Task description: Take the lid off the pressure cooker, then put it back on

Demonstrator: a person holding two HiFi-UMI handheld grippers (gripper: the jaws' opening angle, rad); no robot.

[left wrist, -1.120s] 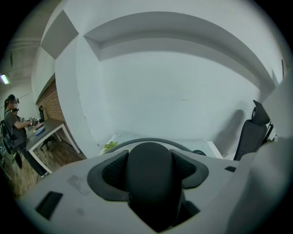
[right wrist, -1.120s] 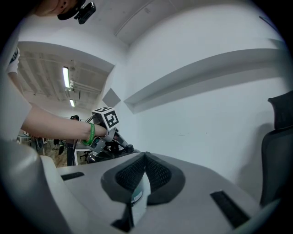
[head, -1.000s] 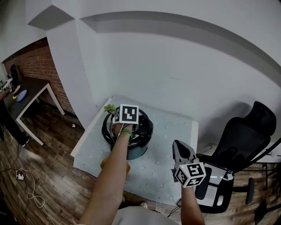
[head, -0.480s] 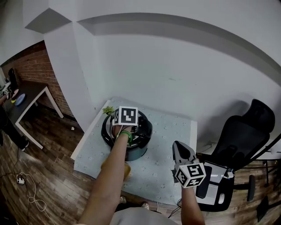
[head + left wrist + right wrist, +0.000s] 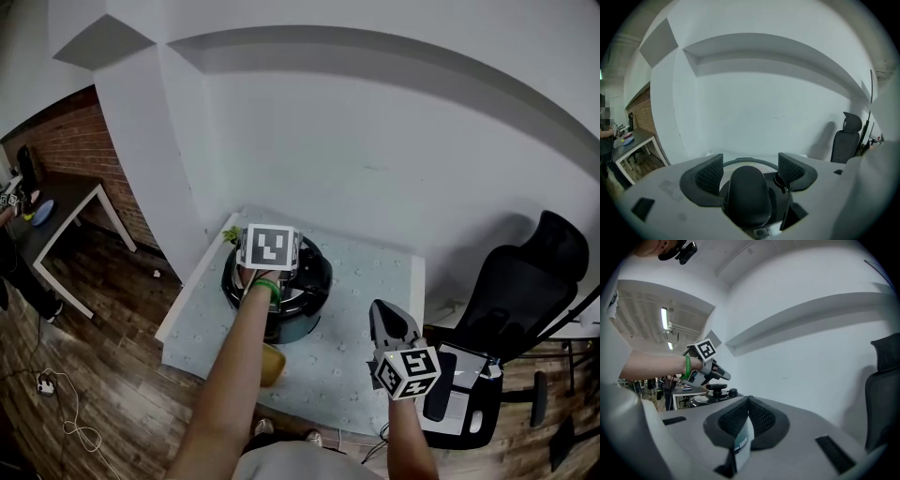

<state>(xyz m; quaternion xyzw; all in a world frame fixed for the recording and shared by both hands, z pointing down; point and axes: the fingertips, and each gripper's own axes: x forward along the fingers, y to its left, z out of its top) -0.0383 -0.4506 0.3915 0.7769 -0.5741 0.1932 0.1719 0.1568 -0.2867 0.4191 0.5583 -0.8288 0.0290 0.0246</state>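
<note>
Left gripper [image 5: 750, 161], jaws wide and just opened further, hovers over the lid's black knob [image 5: 749, 197], pads clear of it. The lid [image 5: 317, 275] sits on the cooker [image 5: 286, 326] at the table's [image 5: 375, 281] 9 o'clock side. Right gripper [image 5: 749, 404], jaws closed together, waits at the cooker's 4 o'clock. Judging by that release, the lid looks to be back on, with little left to do.

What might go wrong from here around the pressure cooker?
The left gripper has just been opening its jaws, with the lid handle between them, unpressed; pulling away askew may snag it and shift the lid. The pressure cooker stands near the left edge of the table, beside a small plant; a bump might knock either.
</note>
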